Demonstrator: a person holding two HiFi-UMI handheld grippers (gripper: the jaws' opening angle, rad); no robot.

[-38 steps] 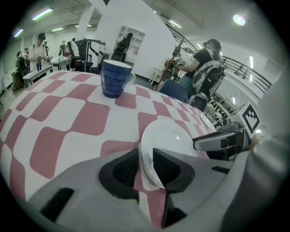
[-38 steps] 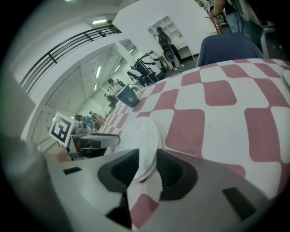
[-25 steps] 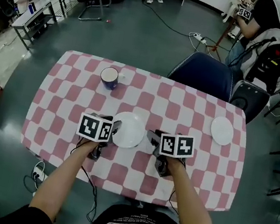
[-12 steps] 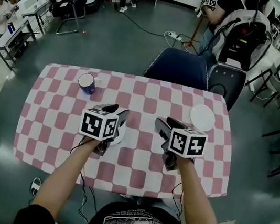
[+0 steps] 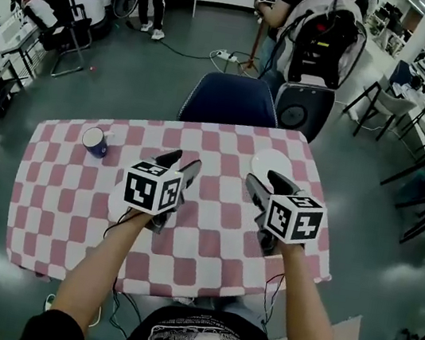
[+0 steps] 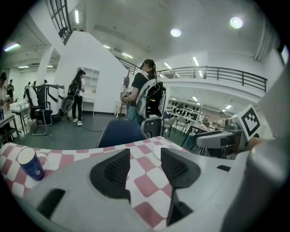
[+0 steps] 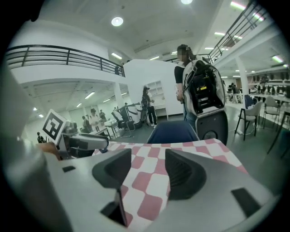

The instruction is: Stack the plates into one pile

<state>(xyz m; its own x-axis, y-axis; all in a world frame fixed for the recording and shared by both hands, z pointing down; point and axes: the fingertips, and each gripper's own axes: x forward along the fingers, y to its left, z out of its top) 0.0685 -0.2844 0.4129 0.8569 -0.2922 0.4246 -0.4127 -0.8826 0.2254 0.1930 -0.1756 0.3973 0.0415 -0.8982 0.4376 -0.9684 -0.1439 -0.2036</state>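
The left claw (image 5: 181,165) hangs over the table with its jaws spread wide. They have just been opening, and there is nothing between them, only checked cloth showing through the gap. The right claw (image 5: 267,182) is the same: jaws wide, just been opening, and nothing in them. Both are level with each other and point away from the person holding them, tilted a little downward.

One white plate (image 5: 115,204) lies flat on the cloth on the left. It sits just behind and beside the left claw's marker cube, which covers much of it. The second plate (image 5: 264,162) lies towards the far right of the table, just past the tips of the right claw. The two plates are well apart, each lying alone.

A blue cup (image 5: 94,141) stands upright near the far left corner of the table (image 5: 210,233), with its red and white squares. A blue chair (image 5: 228,100) is pushed up to the far edge. Beyond it a person with a backpack (image 5: 323,32) stands on the grey floor.
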